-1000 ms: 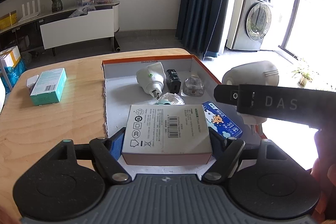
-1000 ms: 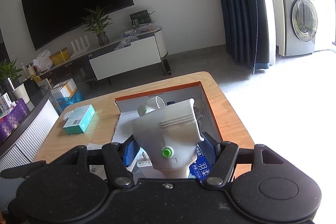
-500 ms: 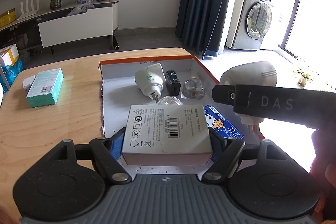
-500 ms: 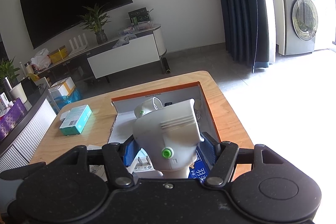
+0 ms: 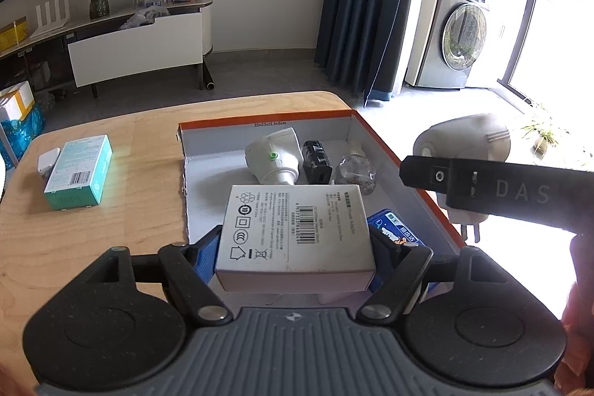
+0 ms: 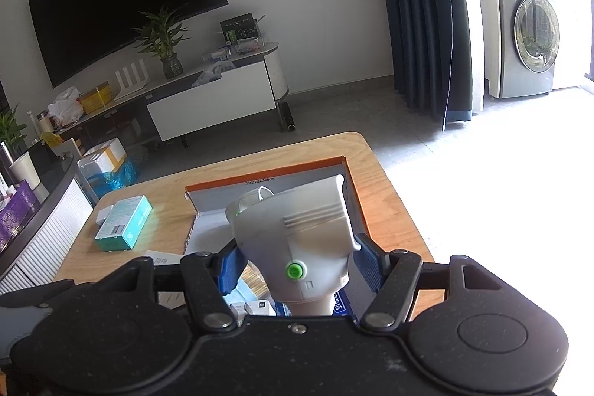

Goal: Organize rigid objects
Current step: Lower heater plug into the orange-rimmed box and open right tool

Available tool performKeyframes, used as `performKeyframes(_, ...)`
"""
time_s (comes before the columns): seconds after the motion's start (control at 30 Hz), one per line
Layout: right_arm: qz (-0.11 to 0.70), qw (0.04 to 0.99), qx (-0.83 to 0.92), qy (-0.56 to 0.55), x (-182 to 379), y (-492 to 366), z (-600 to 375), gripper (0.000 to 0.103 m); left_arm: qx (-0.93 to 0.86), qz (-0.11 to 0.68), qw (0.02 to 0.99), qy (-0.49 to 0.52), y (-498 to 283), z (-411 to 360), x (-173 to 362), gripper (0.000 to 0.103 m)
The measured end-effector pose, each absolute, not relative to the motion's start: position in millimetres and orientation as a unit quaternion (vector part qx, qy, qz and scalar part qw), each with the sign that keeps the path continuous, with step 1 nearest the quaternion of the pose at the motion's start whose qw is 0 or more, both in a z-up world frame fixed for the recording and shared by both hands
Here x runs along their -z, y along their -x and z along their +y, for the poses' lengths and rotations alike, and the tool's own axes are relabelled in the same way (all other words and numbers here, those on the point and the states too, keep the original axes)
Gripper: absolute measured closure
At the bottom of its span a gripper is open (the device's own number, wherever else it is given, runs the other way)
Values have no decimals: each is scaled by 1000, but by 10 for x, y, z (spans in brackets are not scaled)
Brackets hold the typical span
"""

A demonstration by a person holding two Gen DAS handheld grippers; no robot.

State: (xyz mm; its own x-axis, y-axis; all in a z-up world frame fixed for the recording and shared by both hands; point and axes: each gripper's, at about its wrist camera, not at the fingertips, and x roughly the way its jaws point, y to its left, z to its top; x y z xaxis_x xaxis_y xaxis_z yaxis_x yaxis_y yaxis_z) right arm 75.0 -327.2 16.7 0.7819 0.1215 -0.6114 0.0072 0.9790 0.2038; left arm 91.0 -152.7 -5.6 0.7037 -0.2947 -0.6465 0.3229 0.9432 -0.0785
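Note:
My left gripper (image 5: 295, 249) is shut on a white power adapter box (image 5: 295, 231) and holds it over the near part of an orange-edged cardboard tray (image 5: 386, 145). In the tray lie a white plug device with a green button (image 5: 273, 160), a black block (image 5: 316, 162), a clear crumpled piece (image 5: 355, 171) and a blue packet (image 5: 395, 234). My right gripper (image 6: 297, 264) is shut on a second white plug device (image 6: 297, 236) above the tray (image 6: 352, 188); it also shows in the left wrist view (image 5: 464, 143).
A teal box (image 5: 78, 173) and a small white charger (image 5: 48, 162) lie on the wooden table (image 5: 111, 221) left of the tray; the teal box also shows in the right wrist view (image 6: 124, 227). The table's right edge lies beside the tray.
Both grippers have lifted and pulled back a little with their loads still held. The tray's contents have not moved.

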Motion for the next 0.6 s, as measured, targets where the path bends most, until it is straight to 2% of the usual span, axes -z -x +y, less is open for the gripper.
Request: performKeyframes(0.6, 332, 938, -36, -90, -208, -1000, -3309, 29, 181, 350, 919, -29, -1068, -1666, 47, 24)
